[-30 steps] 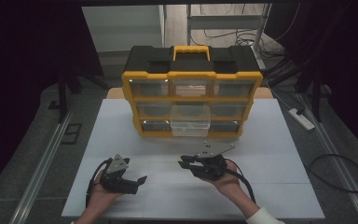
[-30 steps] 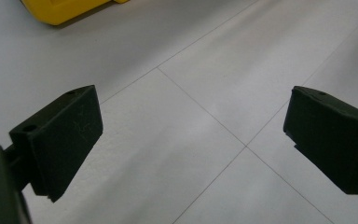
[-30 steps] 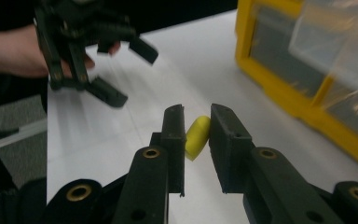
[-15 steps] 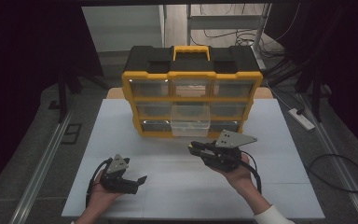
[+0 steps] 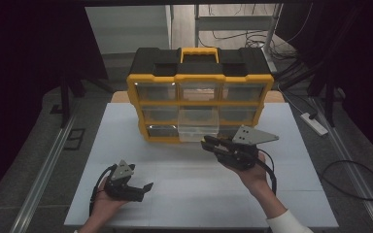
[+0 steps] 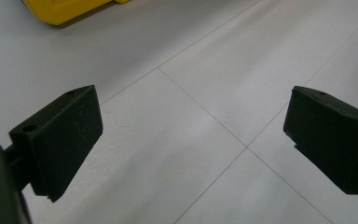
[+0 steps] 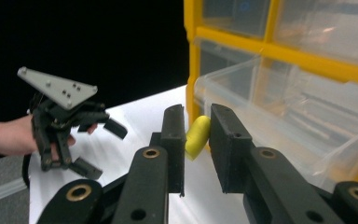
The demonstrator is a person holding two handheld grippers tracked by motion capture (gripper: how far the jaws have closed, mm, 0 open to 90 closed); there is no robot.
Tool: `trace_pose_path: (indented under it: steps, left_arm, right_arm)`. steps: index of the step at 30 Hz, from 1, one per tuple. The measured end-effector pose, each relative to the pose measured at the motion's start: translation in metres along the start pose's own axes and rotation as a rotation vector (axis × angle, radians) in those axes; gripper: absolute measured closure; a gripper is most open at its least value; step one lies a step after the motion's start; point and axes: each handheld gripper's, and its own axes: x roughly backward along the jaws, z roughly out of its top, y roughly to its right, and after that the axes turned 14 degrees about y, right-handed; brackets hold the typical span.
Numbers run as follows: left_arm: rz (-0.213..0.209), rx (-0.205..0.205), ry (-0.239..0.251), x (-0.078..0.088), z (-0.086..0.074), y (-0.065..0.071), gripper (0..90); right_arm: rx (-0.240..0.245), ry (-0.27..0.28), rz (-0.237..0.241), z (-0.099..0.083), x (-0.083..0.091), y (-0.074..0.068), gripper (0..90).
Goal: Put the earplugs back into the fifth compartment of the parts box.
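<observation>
Yellow capsule (image 7: 197, 136) is clamped between the right claw (image 7: 196, 140) jaws beside the pulled-out clear drawer (image 5: 198, 124). Smooth and light, it is judged slippery, best gripped mid-body. Left claw (image 5: 143, 189) is held apart, empty, near the tabletop's (image 5: 189, 194) front edge.

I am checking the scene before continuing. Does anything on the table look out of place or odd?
One thing stands out: the clear middle drawer of the yellow organizer is pulled out, unlike its neighbours. The right tongs hold a small yellow piece near it. Nothing looks spilled or damaged.
</observation>
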Motion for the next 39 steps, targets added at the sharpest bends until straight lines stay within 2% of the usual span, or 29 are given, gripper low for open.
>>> trace_pose_path:
  steps: [11, 23, 33, 37, 39]
  left_arm:
    - [0.000, 0.004, 0.003, 0.000, 0.000, 0.000, 4.6]
    - [0.000, 0.004, 0.003, 0.000, 0.000, 0.000, 4.5]
    - [0.000, 0.003, 0.002, 0.000, 0.000, -0.001, 4.5]
    - [0.000, 0.002, 0.001, 0.000, 0.000, -0.001, 4.6]
    - [-0.001, 0.002, 0.001, 0.000, 0.000, -0.001, 4.5]
  right_arm:
    - [0.004, 0.010, -0.040, 0.018, -0.010, 0.015, 75.3]
    - [0.015, -0.042, -0.087, 0.026, -0.035, 0.034, 75.2]
    - [0.011, -0.082, -0.127, 0.025, -0.051, 0.049, 74.1]
    - [0.011, -0.089, -0.133, 0.024, -0.054, 0.052, 70.4]
    - [0.013, -0.097, -0.129, 0.024, -0.055, 0.053, 61.6]
